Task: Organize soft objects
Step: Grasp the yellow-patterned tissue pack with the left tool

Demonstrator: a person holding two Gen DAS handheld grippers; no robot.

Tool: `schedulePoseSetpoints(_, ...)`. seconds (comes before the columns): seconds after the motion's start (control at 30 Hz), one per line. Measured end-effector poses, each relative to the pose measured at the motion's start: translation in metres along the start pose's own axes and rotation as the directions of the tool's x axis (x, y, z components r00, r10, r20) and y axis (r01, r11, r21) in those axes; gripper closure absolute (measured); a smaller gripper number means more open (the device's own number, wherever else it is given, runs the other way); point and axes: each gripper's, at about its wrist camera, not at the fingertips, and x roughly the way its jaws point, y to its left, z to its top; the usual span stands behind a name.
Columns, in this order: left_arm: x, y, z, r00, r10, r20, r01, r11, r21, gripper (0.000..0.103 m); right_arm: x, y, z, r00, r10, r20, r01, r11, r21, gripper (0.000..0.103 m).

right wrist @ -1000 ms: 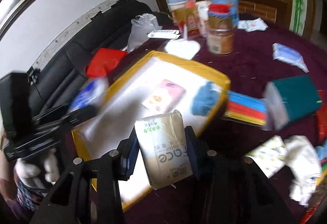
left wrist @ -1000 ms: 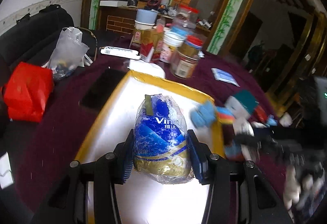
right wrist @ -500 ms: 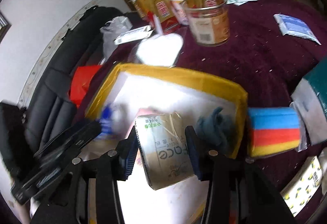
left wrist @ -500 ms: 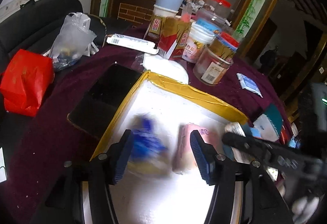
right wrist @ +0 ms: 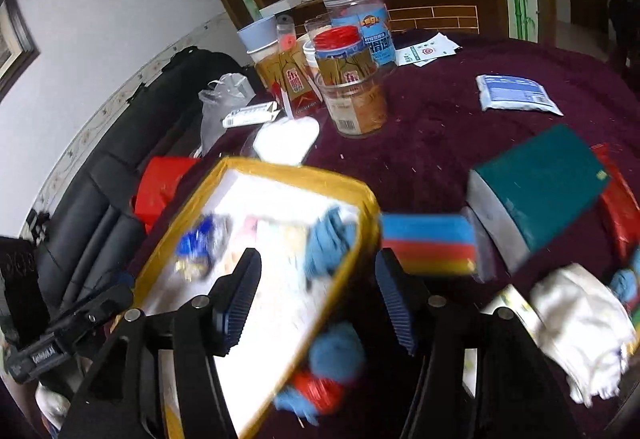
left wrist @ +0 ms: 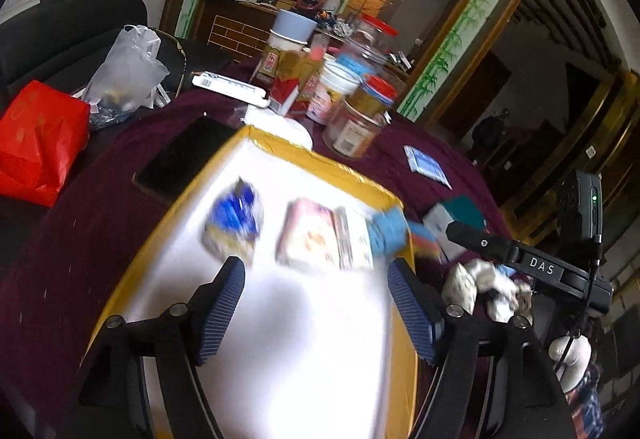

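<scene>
Left wrist — tissue packs (left wrist: 308, 239) side-by-side, upright-long

The left wrist camera sits close above the yellow-rimmed tray (left wrist: 320, 163), looking down along its open left claw (left wrist: 316, 303) toward the jars (left wrist: 360, 119) at 12 o'clock. The right wrist camera hangs over the tray's (right wrist: 296, 173) right edge, looking past its open right claw (right wrist: 318, 297), with the same jars (right wrist: 348, 79) at 12 o'clock and the table (right wrist: 460, 119) at 2 o'clock. Both views share tray, jars and table.
</scene>
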Motion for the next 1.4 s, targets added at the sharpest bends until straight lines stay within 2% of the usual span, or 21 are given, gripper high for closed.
schedulePoseSetpoints(0.17, -0.019, -0.026, -0.034, 0.998, 0.051, 0.022, -0.052, 0.997, 0.063, 0.022, -0.012, -0.006, -0.04, 0.999, -0.036, -0.022, 0.035, 0.998, -0.05, 0.04)
schedulePoseSetpoints(0.27, -0.029, -0.049, -0.059, 0.993, 0.101, 0.067, -0.109, 0.985, 0.131, 0.022, -0.007, -0.009, -0.06, 0.996, -0.072, -0.045, 0.068, 0.995, -0.074, 0.04)
schedulePoseSetpoints(0.4, -0.041, -0.055, -0.085, 0.983, 0.143, 0.115, -0.156, 0.981, 0.114, 0.021, -0.006, -0.015, -0.08, 0.996, -0.069, -0.062, 0.065, 0.996, -0.058, 0.04)
schedulePoseSetpoints(0.5, -0.042, -0.054, -0.101, 0.991, 0.108, 0.083, -0.114, 0.99, 0.081, 0.016, -0.022, -0.022, -0.095, 0.997, -0.064, -0.041, 0.062, 0.996, -0.057, 0.04)
schedulePoseSetpoints(0.6, -0.038, -0.067, -0.116, 0.998, 0.055, 0.037, -0.059, 0.991, 0.12, 0.016, -0.048, -0.039, -0.114, 0.996, -0.087, -0.001, 0.087, 0.995, -0.056, 0.037)
schedulePoseSetpoints(0.77, -0.029, -0.096, -0.13, 0.999, -0.037, -0.008, 0.038, 0.984, 0.175, 0.016, -0.099, -0.086, -0.146, 0.974, -0.214, 0.072, 0.218, 0.975, -0.04, 0.036)
schedulePoseSetpoints(0.87, -0.019, -0.114, -0.137, 0.996, -0.076, -0.052, 0.085, 0.976, 0.202, 0.016, -0.125, -0.12, -0.148, 0.954, -0.277, 0.114, 0.277, 0.961, 0.015, 0.035)
schedulePoseSetpoints(0.93, -0.011, -0.126, -0.145, 0.991, -0.099, -0.094, 0.118, 0.969, 0.217, 0.016, -0.138, -0.139, -0.143, 0.948, -0.288, 0.137, 0.28, 0.957, 0.074, 0.033)
schedulePoseSetpoints(1.07, 0.001, -0.147, -0.151, 0.986, -0.088, -0.145, 0.122, 0.961, 0.247, 0.016, -0.157, -0.184, -0.115, 0.928, -0.288, 0.238, 0.236, 0.946, 0.224, 0.032)
schedulePoseSetpoints(1.2, 0.01, -0.163, -0.143, 0.986, -0.052, -0.159, 0.096, 0.954, 0.285, 0.016, -0.152, -0.207, -0.09, 0.907, -0.299, 0.295, 0.22, 0.937, 0.273, 0.031)
schedulePoseSetpoints(1.33, 0.028, -0.187, -0.125, 0.986, -0.019, -0.165, 0.075, 0.937, 0.341, 0.016, -0.142, -0.221, -0.087, 0.91, -0.277, 0.308, 0.189, 0.939, 0.288, 0.031)
schedulePoseSetpoints(1.4, 0.048, -0.204, -0.113, 0.988, 0.008, -0.155, 0.055, 0.915, 0.4, 0.016, -0.139, -0.227, -0.089, 0.919, -0.269, 0.29, 0.184, 0.939, 0.29, 0.031)
